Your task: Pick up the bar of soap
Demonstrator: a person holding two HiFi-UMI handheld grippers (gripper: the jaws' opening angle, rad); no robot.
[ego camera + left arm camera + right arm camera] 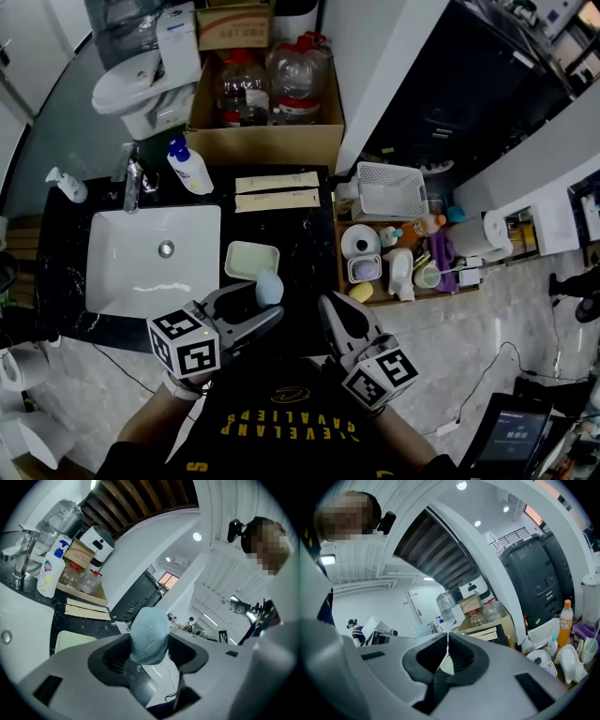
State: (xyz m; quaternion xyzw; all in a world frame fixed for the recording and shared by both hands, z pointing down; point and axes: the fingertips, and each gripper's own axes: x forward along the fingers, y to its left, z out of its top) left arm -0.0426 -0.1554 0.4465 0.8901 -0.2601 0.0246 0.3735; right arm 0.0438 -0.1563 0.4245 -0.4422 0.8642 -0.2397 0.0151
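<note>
left gripper [150, 645] is clamped on the bar of soap [149, 625]; pale blue, rounded bar, pinched across its lower half between the dark pads, upper half sticking out past the tips; jaws open only as far as the bar's width

head view: soap sits at the jaw tips just off the 5 o'clock corner of the pale green soap dish [249, 260]; dish looks empty; white sink [112, 281] at 9 o'clock of the dish, on the black marble counter [305, 246]

left gripper view shows counter and dish below and behind the bar, nothing touching its underside that I can see; my read: bar is off the dish and carried, not resting

right gripper [447, 645]: jaws fully together, nothing between them; idle at 3 o'clock of the left one, near the person's torso, well clear of the soap

step: grasp looks done, lift is in hand or just complete; task is near its end

next: keep the squeeze steady and hold the bar clear of dish and counter; risk is a slick, rounded bar squirting out toward the tips if the squeeze tightens or the gripper tilts, so no sudden wrist moves; right gripper not needed
</note>
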